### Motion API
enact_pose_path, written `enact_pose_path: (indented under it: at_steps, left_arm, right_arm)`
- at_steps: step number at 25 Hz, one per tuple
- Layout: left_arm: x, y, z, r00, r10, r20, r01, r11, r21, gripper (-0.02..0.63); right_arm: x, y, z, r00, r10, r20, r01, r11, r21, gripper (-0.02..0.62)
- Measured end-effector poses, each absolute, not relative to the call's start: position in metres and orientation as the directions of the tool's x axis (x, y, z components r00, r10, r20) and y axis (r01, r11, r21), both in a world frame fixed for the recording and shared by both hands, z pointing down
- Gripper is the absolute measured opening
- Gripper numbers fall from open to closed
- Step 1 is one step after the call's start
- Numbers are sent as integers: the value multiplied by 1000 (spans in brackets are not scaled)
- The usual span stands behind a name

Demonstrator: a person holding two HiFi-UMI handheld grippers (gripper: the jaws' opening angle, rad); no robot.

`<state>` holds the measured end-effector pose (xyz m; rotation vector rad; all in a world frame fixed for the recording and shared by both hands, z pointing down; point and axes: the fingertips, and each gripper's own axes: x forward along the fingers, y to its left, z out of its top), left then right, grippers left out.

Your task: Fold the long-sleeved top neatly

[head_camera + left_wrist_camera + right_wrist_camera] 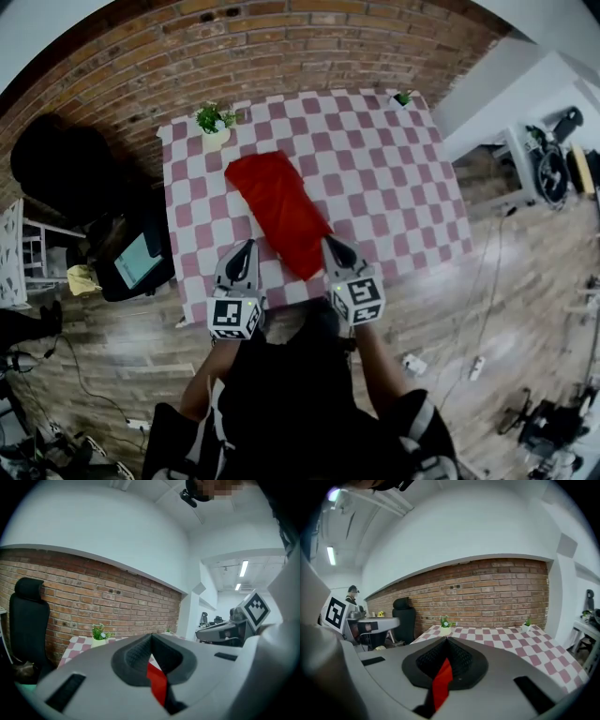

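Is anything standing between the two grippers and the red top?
Nothing visible. Both the left gripper and the right gripper are already shut on the red top; its fabric sits between each pair of jaws.

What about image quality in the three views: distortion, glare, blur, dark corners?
Head view: strong fisheye, the brick wall bows into an arc; the top is sharp. Left gripper view: dark corners, a ceiling lamp glares. Right gripper view: dark corners, curved wall lines, the top between the jaws slightly blurred.

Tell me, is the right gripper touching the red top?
Touching. In the right gripper view, the right gripper has its jaws shut on the red top.
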<state>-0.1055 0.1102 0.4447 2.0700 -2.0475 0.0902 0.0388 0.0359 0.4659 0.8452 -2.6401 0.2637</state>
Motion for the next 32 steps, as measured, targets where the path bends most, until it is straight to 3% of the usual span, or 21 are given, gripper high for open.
enact_pose_path:
  at_steps: [7,15,21,32]
  left_arm:
    - [-75,83,427,-156,-972,177,-979,176,107,6]
    - [-75,77,418,-304,-930,209,-941,327,87,6]
    - [-100,66,443,-334,-905,263,-918,375,126,6]
    - [-190,8,498,-248,-903,350,-922,331,200,6]
  right_arm:
    - [46,-1,443,-876,-282,392,-328,943,-54,6]
    - [43,-36,436,-902,-72,426,-103,993,-51,6]
    - [10,-61,442,-892,11,452,-4,999,-32,6]
    - [-100,-109,489,-851,105,515,135,991,20,6]
